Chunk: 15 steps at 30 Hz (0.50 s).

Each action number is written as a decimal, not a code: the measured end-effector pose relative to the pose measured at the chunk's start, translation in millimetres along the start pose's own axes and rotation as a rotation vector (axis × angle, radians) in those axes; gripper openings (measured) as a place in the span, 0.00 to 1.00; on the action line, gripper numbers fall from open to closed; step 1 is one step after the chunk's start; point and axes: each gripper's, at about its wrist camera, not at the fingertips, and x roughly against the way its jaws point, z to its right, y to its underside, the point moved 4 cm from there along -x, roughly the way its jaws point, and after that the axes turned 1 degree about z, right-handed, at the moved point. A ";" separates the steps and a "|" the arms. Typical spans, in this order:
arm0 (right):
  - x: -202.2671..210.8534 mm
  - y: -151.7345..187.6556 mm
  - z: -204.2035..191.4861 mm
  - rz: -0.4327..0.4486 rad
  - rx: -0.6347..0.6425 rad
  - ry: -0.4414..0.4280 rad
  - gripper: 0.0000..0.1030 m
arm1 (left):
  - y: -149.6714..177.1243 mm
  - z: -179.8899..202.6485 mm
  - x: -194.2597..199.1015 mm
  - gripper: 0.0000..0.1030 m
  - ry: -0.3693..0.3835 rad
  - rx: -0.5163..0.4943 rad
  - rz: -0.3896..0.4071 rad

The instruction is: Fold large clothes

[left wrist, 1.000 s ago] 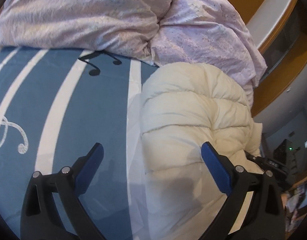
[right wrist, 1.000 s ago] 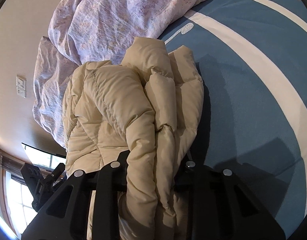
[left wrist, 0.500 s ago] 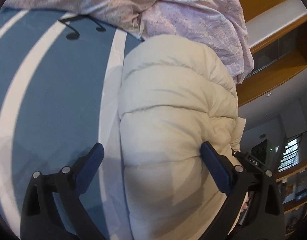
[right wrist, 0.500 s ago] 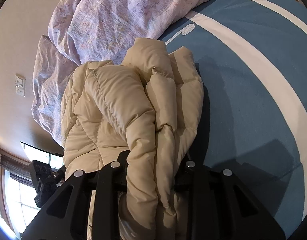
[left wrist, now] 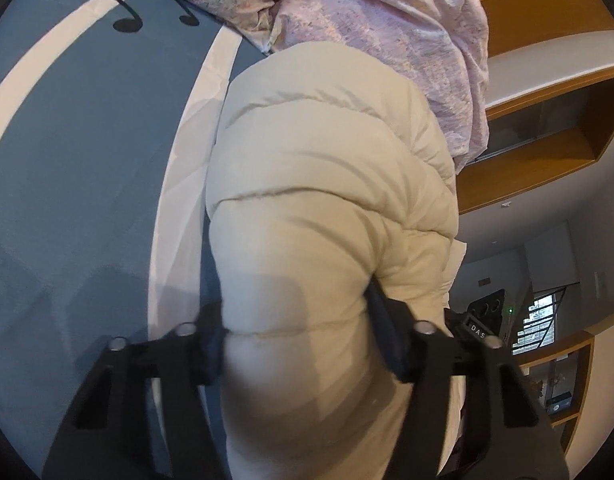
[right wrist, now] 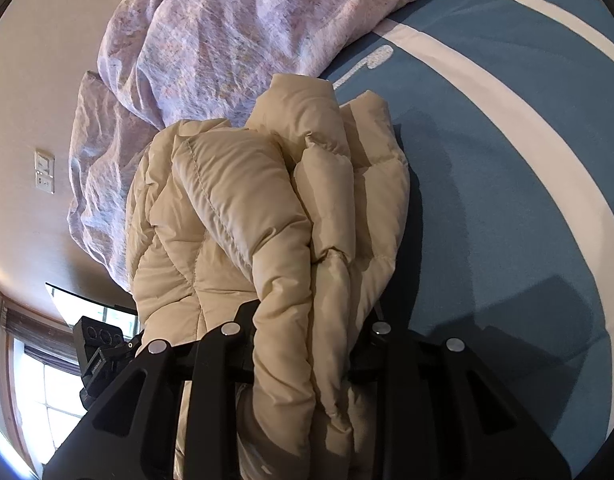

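Note:
A cream quilted puffer jacket (left wrist: 323, 184) lies bunched on a blue bed sheet with white stripes (left wrist: 87, 160). My left gripper (left wrist: 299, 340) is shut on a thick fold of the jacket; the jaws press into the padding on both sides. In the right wrist view the same jacket (right wrist: 243, 200) is folded into several layers, and my right gripper (right wrist: 307, 344) is shut on its near end, the fingertips hidden by the fabric. The sheet (right wrist: 507, 200) lies to the right of it.
A crumpled lilac duvet (left wrist: 367, 20) lies piled behind the jacket, also in the right wrist view (right wrist: 235, 32). Wooden shelves (left wrist: 547, 120) and a wall stand beyond the bed edge. A window (right wrist: 35, 392) and a wall switch (right wrist: 44, 171) show at the left.
My left gripper moved forward over the jacket and closed from wide open onto a fold of it. The right gripper kept its hold and barely moved.

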 end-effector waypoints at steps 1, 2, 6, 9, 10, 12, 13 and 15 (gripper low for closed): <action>0.4 0.1 -1.8 0.003 0.008 -0.001 0.27 | -0.1 1.5 3.2 0.44 0.000 -0.010 0.010; 0.8 -0.3 -3.2 0.007 0.011 -0.006 0.26 | -0.9 3.4 4.9 0.40 -0.001 -0.016 0.016; -2.0 -0.3 -12.7 0.012 0.020 -0.032 0.24 | -5.0 4.6 18.6 0.33 -0.013 -0.040 0.041; -8.0 0.0 -28.4 0.009 0.045 -0.057 0.23 | -11.2 0.9 36.6 0.31 -0.027 -0.050 0.072; -10.4 0.0 -33.7 0.006 0.055 -0.065 0.22 | -13.9 -1.0 44.3 0.31 -0.030 -0.052 0.085; -18.6 1.3 -52.6 0.002 0.087 -0.084 0.22 | -19.7 -4.3 60.3 0.31 -0.037 -0.056 0.113; -23.1 2.2 -62.3 0.000 0.103 -0.093 0.22 | -22.7 -6.2 66.8 0.31 -0.040 -0.057 0.125; -30.7 1.9 -78.3 -0.001 0.130 -0.107 0.21 | -29.1 -12.9 85.7 0.31 -0.053 -0.062 0.154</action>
